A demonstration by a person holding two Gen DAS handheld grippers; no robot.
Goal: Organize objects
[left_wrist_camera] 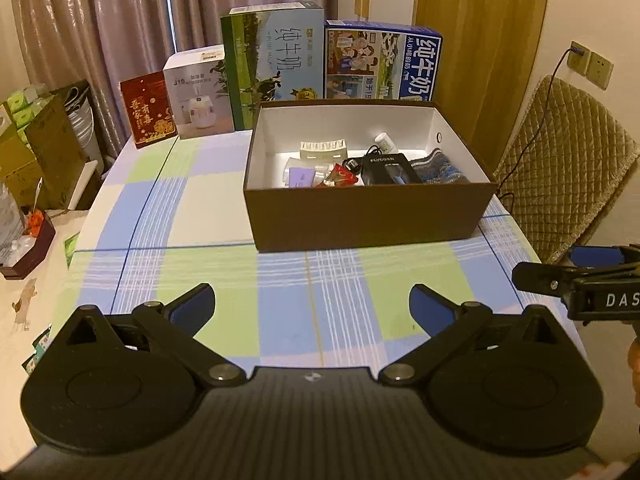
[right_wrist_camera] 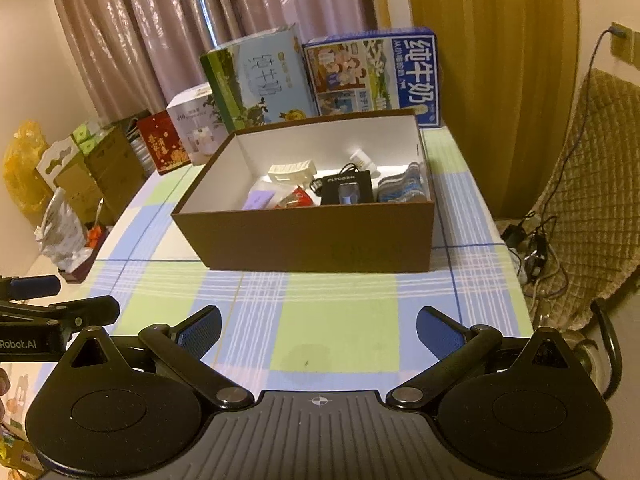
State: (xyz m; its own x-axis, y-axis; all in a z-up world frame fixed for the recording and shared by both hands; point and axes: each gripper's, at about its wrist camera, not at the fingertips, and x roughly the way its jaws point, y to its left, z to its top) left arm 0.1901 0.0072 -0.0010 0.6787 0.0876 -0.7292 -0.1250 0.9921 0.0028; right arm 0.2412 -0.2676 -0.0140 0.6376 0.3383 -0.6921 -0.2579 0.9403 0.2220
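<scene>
Both tongs (left_wrist_camera: 312, 306) (right_wrist_camera: 319, 330): matte black ribbed bodies, blue finger pads (left_wrist_camera: 196, 306), silver pivot screws (left_wrist_camera: 221, 371), white lettering.

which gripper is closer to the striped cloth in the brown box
Right, narrowly. The striped cloth lies at the brown box's right end; the right gripper faces that half, the left gripper sits further left. Both are open, short of the box.

The black box (left_wrist_camera: 390, 168) inside the brown box (left_wrist_camera: 368, 216) read "FLYCO". The green milk carton (left_wrist_camera: 276, 68) carried "纯牛奶" and "PURE MILK"; the blue milk carton (left_wrist_camera: 384, 62) also bore "纯牛奶". The white box (left_wrist_camera: 200, 94) showed "J10". The right gripper (left_wrist_camera: 540, 270) read "DAS", cut off at the frame edge, and the left gripper (right_wrist_camera: 60, 296) read "Robot.AI". The red box (left_wrist_camera: 149, 110) carried gold characters too small to read.
</scene>
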